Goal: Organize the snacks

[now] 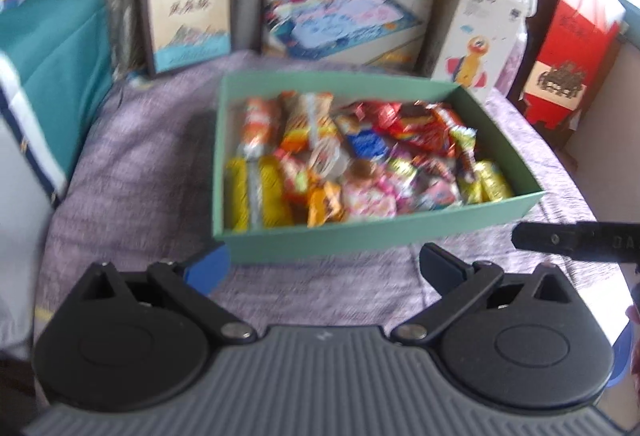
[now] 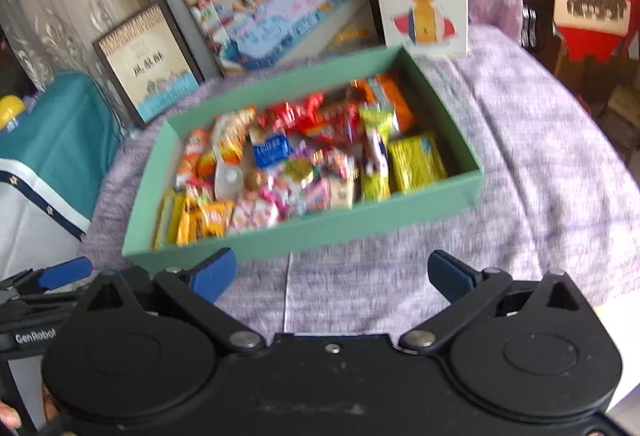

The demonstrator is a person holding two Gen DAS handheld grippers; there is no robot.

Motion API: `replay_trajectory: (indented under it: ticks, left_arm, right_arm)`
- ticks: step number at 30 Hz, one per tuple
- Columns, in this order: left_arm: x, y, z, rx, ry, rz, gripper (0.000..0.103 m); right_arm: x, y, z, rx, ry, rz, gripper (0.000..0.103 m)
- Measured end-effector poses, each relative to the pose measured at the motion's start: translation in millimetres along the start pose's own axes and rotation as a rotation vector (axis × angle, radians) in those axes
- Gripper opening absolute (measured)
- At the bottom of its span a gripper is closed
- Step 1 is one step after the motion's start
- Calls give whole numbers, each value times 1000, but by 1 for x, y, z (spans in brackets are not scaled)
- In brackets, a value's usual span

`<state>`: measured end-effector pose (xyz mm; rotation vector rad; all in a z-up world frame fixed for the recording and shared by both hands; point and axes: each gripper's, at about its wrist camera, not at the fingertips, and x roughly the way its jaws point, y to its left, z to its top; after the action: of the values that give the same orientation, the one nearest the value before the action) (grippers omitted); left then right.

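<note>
**Both grippers hover empty in front of a full snack box**

At the far left, a teal fabric-covered seat or cushion (image 1: 56, 47) stands beside the table (image 1: 132, 163), which is draped in a mottled lilac cloth. Leaning upright along the back, apparently parked out of the working area, are a dark-framed gold and blue picture (image 1: 188, 5), a large colourful cardboard play-mat box (image 1: 344, 3) and a tall white carton printed with a cartoon duck (image 1: 480, 31); a red printed box (image 1: 568, 47) stands further right.

The left gripper (image 1: 324, 268) sits low, just in front of the box's near wall, its fingers spread wide with nothing between them. One blue pad (image 1: 210, 268) is close to the box's near left corner; whether it touches is not clear through the blur.

The shallow sage-green cardboard box (image 1: 360, 232) rests flat in the middle of the table, open at the top, so everything in it can be reached from above. The snacks (image 1: 352, 163), a jumble of yellow, orange, red, blue and pink foil wrappers, all lie inside it, piled loosely, not in rows; none shows on the cloth.

The right gripper (image 2: 332, 272) is held at a similar height beside the left one, fingers likewise parted and empty, aimed at the box's near side. Judging by this, the gathering looks finished or sorting is yet to begin.
</note>
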<state>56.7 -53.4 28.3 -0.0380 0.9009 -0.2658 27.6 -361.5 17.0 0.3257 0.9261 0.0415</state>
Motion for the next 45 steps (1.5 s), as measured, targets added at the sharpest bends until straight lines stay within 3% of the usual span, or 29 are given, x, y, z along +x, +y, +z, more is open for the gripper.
replay_trajectory:
  ticks: [15,25,45]
  left_arm:
    - [24,22,-29,-41,90,92,103]
    - [34,29,-37,-47,138,121,103]
    - [32,32,-33,-46,115,155,103]
  right_arm:
    - [31,5,-43,-9,135,-49,103]
    - [39,7,-46,-34,157,-67,103]
    - [40,6,-40,-30,139,-80,103]
